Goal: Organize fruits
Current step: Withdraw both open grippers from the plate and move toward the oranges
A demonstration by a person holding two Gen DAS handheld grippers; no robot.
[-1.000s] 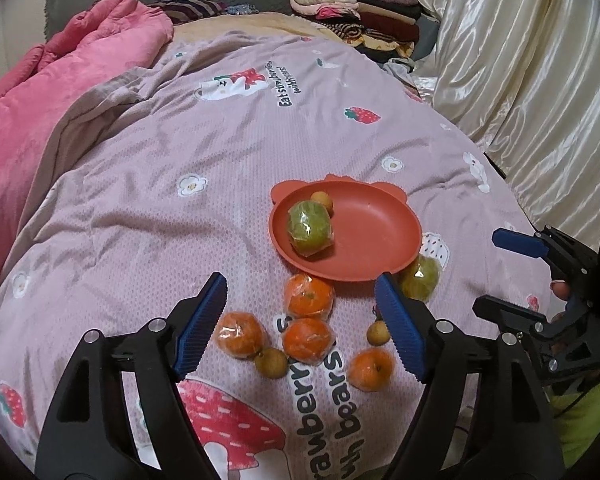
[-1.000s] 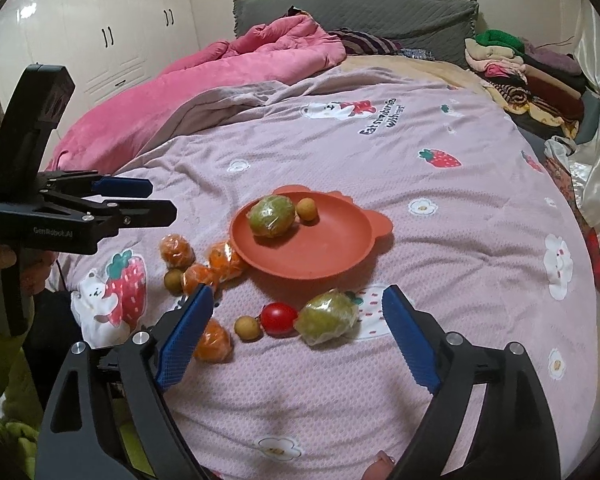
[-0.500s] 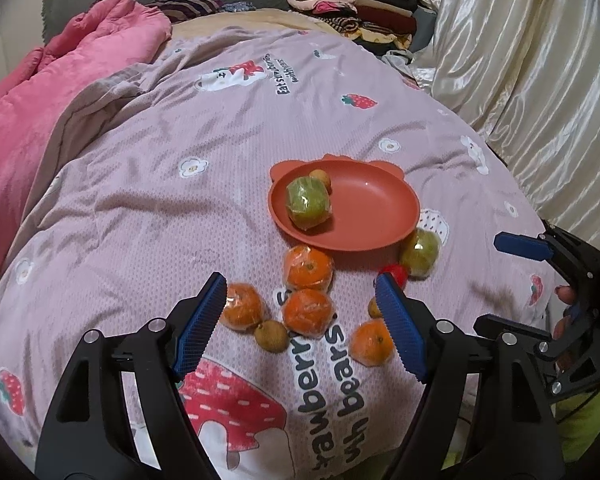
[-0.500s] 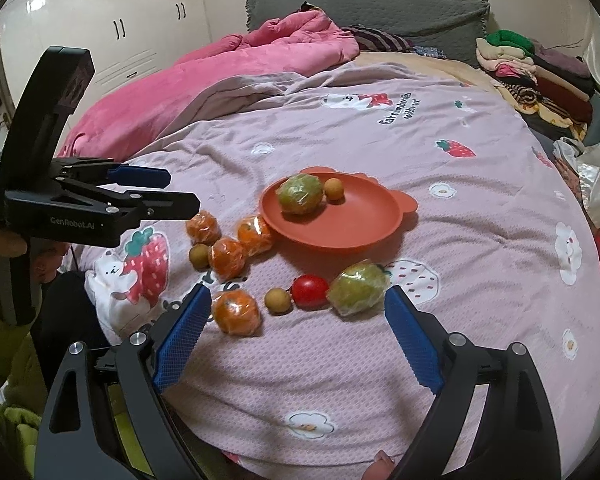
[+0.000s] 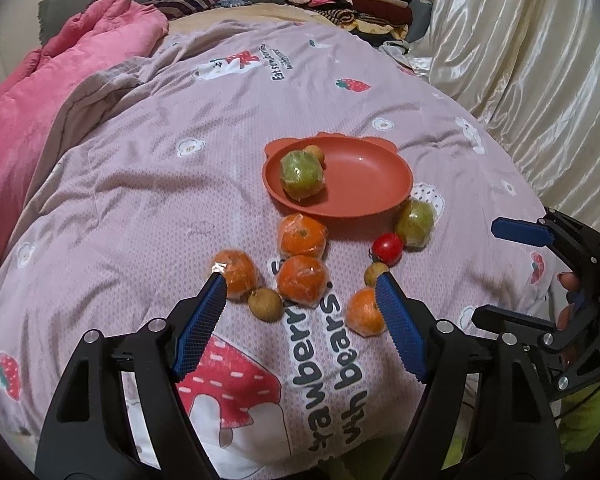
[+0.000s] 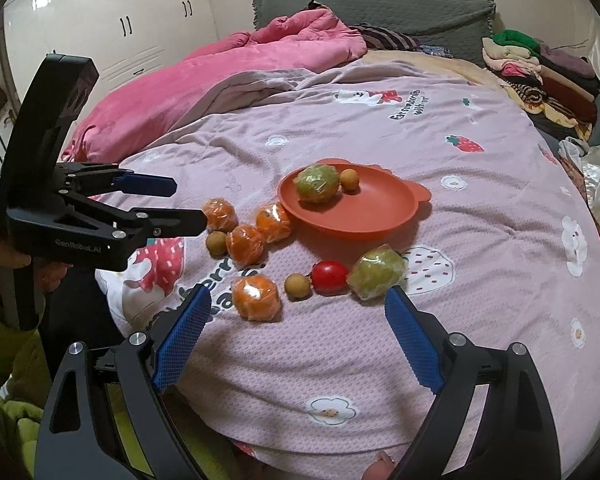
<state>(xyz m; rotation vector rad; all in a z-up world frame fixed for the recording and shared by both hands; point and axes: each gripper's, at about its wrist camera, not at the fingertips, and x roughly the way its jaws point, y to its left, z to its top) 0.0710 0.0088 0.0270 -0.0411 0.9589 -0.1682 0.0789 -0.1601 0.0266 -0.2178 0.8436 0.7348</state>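
Observation:
An orange-red plate (image 5: 364,184) (image 6: 376,208) lies on the bed and holds a wrapped green fruit (image 5: 302,176) (image 6: 317,183) and a small brown longan (image 6: 349,179). Several wrapped oranges (image 5: 302,284) (image 6: 256,297), two longans (image 5: 265,304) (image 6: 298,286), a red tomato (image 5: 387,249) (image 6: 330,277) and a second wrapped green fruit (image 5: 415,222) (image 6: 377,272) lie in front of the plate. My left gripper (image 5: 300,280) is open and empty, above the oranges. My right gripper (image 6: 296,300) is open and empty, near the front fruits.
The bed has a pink-lilac strawberry quilt (image 5: 180,184). A pink duvet (image 6: 236,68) lies at the far left. Folded clothes (image 6: 540,76) are stacked at the far right. A satin curtain (image 5: 520,60) hangs to the right. The bed edge is close below both grippers.
Both grippers have pulled back toward the near bed edge, so the fruits sit farther up between the fingers. No fruit has moved. Both stay open.

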